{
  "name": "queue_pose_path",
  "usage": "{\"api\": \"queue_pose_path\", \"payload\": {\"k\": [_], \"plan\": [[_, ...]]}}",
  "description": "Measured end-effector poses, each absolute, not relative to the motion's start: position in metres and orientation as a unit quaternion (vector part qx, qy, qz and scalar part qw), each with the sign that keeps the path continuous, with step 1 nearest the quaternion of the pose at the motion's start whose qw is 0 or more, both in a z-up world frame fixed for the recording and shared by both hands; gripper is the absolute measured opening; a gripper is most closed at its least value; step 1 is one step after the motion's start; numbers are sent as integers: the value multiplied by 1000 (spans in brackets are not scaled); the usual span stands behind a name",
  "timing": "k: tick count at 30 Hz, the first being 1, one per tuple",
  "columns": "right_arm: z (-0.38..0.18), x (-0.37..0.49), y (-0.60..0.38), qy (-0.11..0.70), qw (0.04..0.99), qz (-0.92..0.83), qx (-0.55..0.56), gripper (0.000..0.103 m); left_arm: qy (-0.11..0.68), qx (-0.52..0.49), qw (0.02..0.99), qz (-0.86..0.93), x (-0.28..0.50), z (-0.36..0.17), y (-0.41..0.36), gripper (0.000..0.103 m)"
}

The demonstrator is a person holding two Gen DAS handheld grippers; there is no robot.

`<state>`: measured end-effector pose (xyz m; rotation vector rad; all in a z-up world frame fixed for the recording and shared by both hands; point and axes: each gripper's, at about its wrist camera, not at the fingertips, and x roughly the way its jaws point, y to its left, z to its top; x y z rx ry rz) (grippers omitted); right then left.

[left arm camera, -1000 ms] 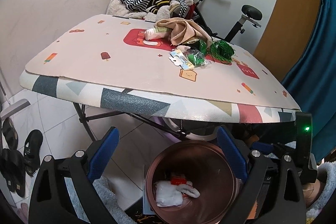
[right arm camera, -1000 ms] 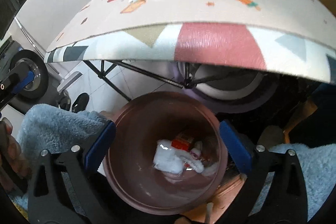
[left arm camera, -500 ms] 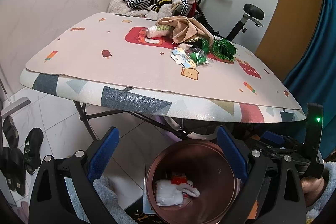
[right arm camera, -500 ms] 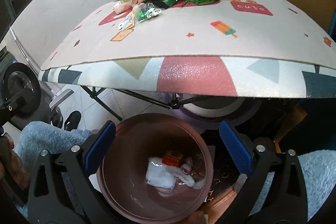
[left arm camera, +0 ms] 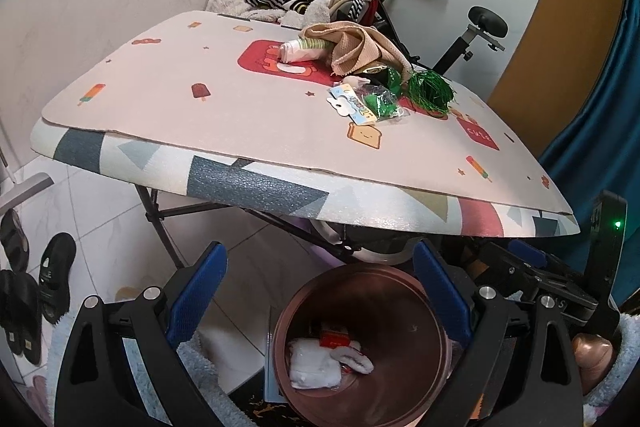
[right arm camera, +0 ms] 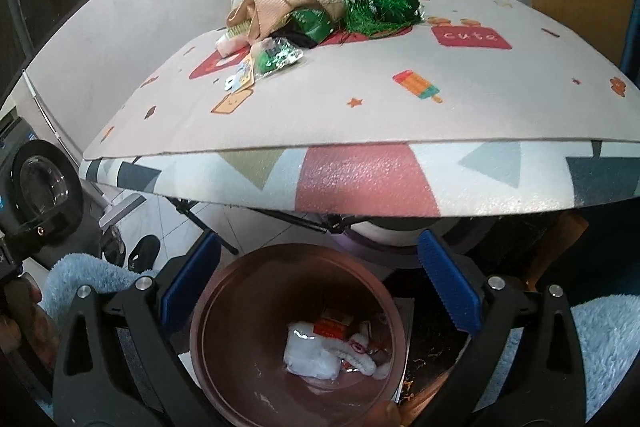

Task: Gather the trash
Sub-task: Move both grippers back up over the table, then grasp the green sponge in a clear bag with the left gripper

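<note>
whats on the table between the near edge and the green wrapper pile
Nothing: in the right wrist view the table is bare printed mat from its near edge to the green wrappers.

You can read one word: "cute", in white letters on a red patch [right arm camera: 471, 36] printed on the counter [right arm camera: 400, 115] mat.

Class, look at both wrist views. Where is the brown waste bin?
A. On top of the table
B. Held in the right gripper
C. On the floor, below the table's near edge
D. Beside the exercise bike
C: the brown waste bin sits below the table edge, between open, empty fingers.
</note>
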<state>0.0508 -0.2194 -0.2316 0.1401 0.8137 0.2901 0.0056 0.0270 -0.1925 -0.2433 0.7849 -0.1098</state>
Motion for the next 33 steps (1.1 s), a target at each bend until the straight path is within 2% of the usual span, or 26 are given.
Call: {"api": "queue_pose_path", "payload": {"k": [6, 8, 9, 14, 16, 20, 27, 33], "plan": [[-224, 56, -221, 388, 909, 139, 60, 97, 399, -115, 908, -52, 22, -190, 21, 92], [-219, 59, -223, 383, 912, 139, 54, 97, 403, -123, 904, -67, 34, -187, 18, 84], [-216, 62, -225, 379, 914, 137, 52, 97, 404, -126, 902, -80, 43, -184, 15, 77], [-199, 84, -239, 364, 921, 126, 57, 97, 390, -125, 905, -114, 106, -170, -8, 67], [-192, 96, -247, 362, 923, 115, 62, 97, 398, -132, 900, -119, 137, -170, -18, 60], [-181, 115, -263, 357, 926, 100, 75, 97, 420, -157, 886, -120, 198, -177, -36, 59], [-176, 127, -290, 349, 927, 85, 106, 97, 452, -99, 882, -85, 257, -194, -67, 60], [-176, 132, -308, 347, 928, 71, 117, 97, 466, -68, 880, -65, 272, -209, -82, 70]]}}
